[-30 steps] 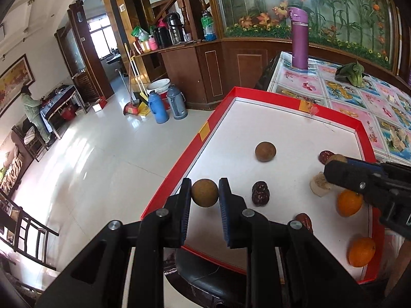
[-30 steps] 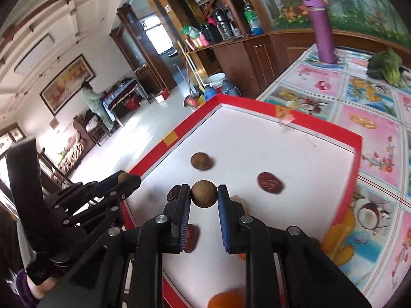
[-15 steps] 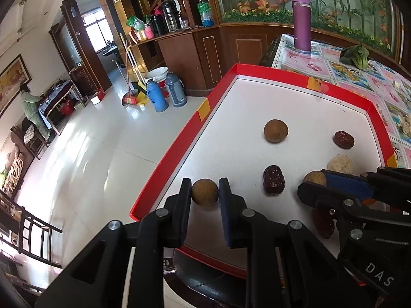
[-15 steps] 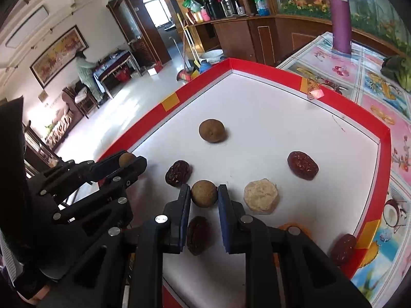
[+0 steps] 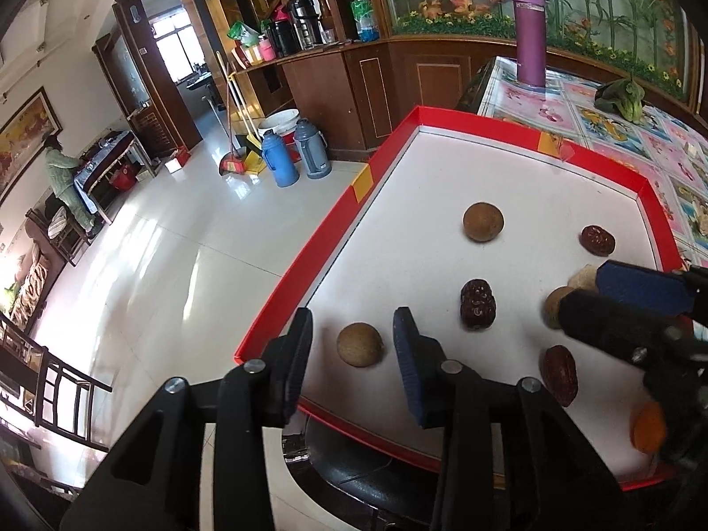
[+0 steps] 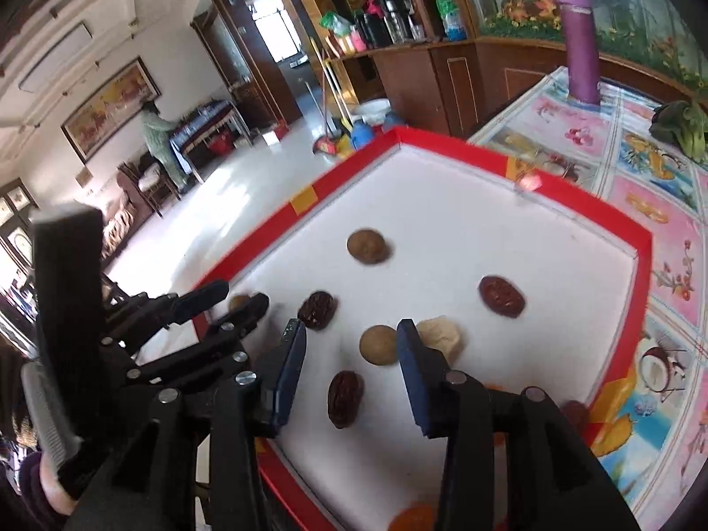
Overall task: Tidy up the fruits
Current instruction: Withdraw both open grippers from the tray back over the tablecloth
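Fruit's all loose on the white floor of the red tray [image 5: 325, 239]. One brown ball [image 5: 359, 344] sits on the tray between the fingers of the left gripper [image 5: 354, 345], near the tray's 7 o'clock corner. Another ball [image 6: 378, 345] sits the same way inside the right gripper [image 6: 349, 356], more toward the middle. Both grippers are spread wide with a gap on each side, so nothing's held. A third ball [image 5: 483, 221] sits off at 12 o'clock, dates [image 5: 477, 304] and a pale lump [image 6: 439, 335] are scattered around, and oranges [image 5: 648, 425] sit down at 5 o'clock. Looks like a set-down step, balls going in one spot. Next move, I'd guess: lift clear without nudging them, they'll roll easily.
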